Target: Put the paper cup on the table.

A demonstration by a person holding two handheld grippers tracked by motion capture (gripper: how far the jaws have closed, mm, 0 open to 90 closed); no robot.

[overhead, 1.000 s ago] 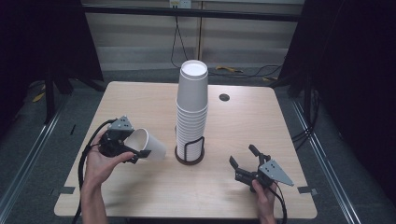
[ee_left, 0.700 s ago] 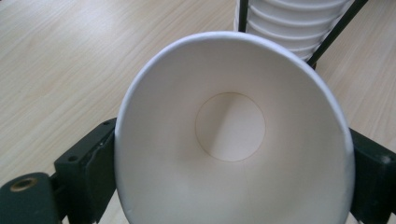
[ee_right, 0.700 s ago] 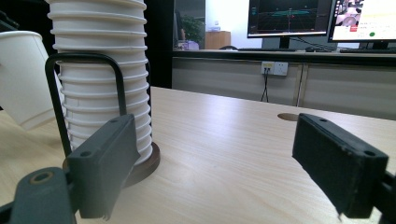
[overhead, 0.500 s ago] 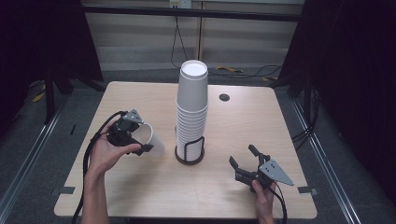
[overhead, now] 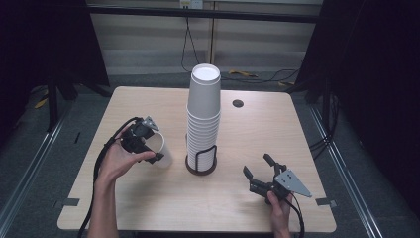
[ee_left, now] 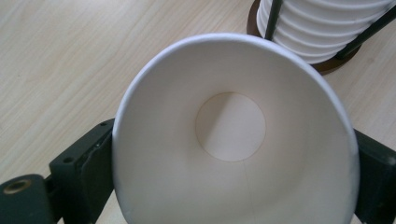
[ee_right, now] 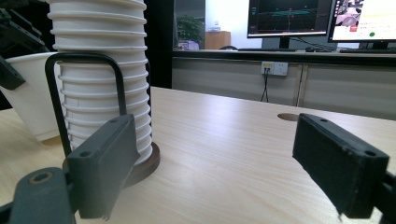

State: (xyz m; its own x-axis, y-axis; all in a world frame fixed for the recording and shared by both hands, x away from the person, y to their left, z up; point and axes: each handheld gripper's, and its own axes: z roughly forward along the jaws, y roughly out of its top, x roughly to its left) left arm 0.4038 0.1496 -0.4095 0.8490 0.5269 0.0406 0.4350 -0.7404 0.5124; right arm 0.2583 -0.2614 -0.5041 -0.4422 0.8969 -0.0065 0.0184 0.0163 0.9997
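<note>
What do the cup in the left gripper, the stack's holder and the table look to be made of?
Cup: likely paper, matte white, with a rolled rim and faint side seam. Holder: black bent loops, probably metal wire, on a dark round base, perhaps wood. Table: pale wood-grain top, possibly laminate.

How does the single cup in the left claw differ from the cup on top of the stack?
The single cup sits mouth-up on the table between the left claw jaws; the top cup is inverted, base up. The single cup stands alone; the top cup caps a tall stack in a holder. Both are white paper cups.
</note>
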